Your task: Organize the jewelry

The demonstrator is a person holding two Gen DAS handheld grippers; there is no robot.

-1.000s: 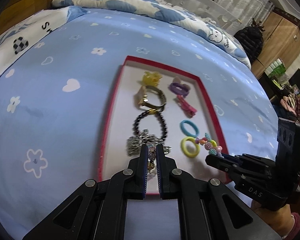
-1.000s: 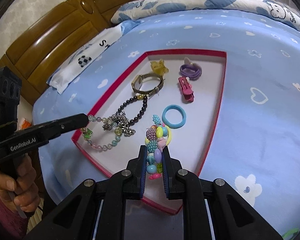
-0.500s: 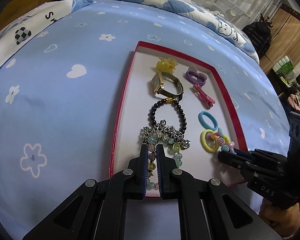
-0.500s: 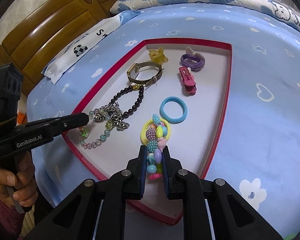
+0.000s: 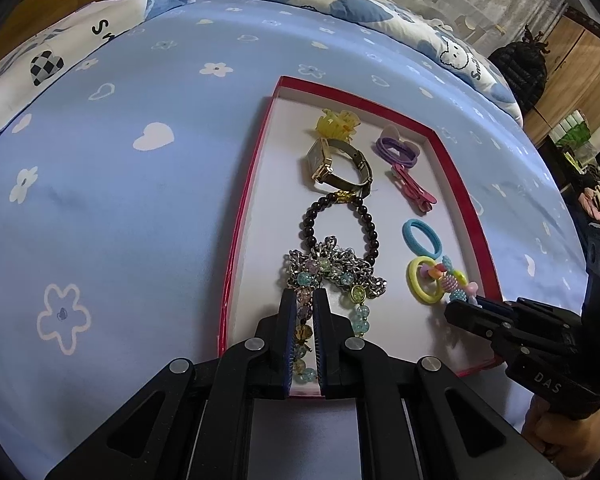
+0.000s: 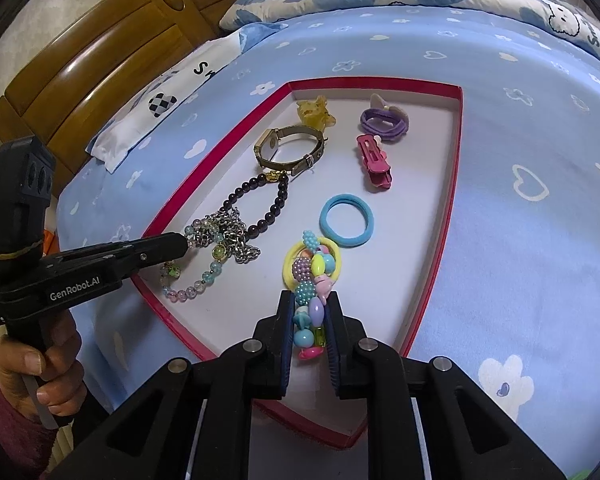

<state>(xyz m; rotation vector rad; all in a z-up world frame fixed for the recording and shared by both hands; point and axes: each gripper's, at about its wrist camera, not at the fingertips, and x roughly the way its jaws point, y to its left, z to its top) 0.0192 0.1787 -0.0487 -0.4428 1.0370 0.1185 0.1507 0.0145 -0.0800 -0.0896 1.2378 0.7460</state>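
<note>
Both tongs grip bead strings over the tray [image 5: 460, 200].
Left tongs [image 5: 304, 304] clamp the bracelet [image 5: 354, 312], right tongs [image 6: 310, 312] the charm band [image 6: 314, 272], laying them apart.

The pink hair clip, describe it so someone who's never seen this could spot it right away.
On the blue bedspread lies a red-edged tray. The pink clip sits between the purple hair tie and the blue one; it is the only long, flat, rigid piece there.
</note>
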